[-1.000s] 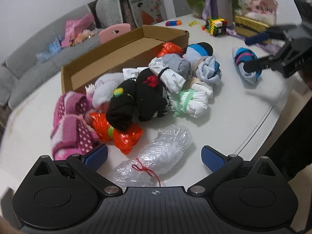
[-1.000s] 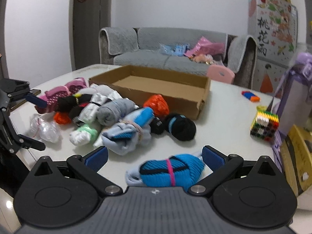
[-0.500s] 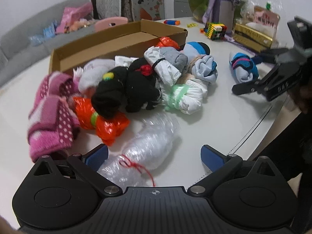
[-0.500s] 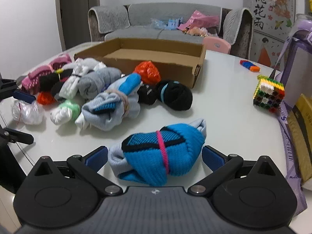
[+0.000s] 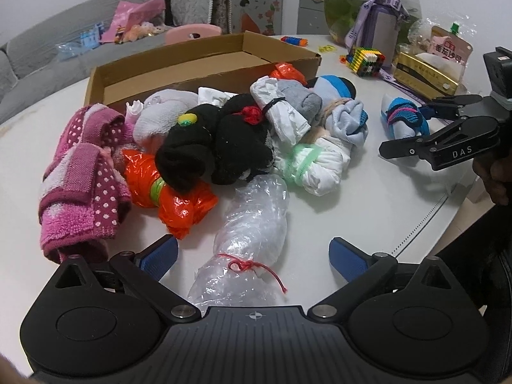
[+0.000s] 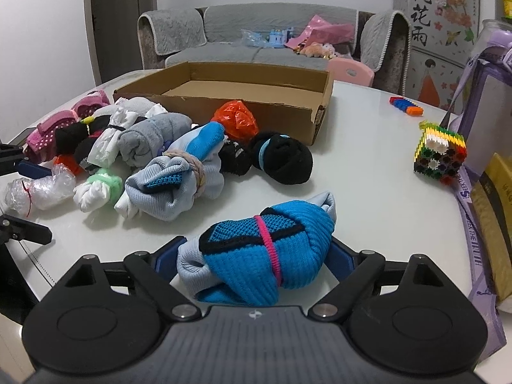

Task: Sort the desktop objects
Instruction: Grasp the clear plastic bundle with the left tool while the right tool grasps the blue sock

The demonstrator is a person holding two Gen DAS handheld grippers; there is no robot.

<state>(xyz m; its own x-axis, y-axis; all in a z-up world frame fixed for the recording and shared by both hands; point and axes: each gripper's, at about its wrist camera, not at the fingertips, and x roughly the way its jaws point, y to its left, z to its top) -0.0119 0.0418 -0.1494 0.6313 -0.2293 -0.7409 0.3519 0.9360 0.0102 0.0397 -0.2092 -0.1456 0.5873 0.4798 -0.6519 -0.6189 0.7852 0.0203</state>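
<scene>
Jaws of the right gripper (image 6: 254, 260) are closing around the blue sock bundle (image 6: 262, 256), which lies on the counter (image 6: 368, 176) squarely between them, its long axis running across from pad to pad. It is a soft rolled pair, bright blue with pale grey ends and a pink band round its middle. Left gripper (image 5: 252, 256) stands wide open over the clear plastic bag (image 5: 249, 224), holding nothing. Behind the sock heap sits the cardboard box (image 6: 256, 108).
</scene>
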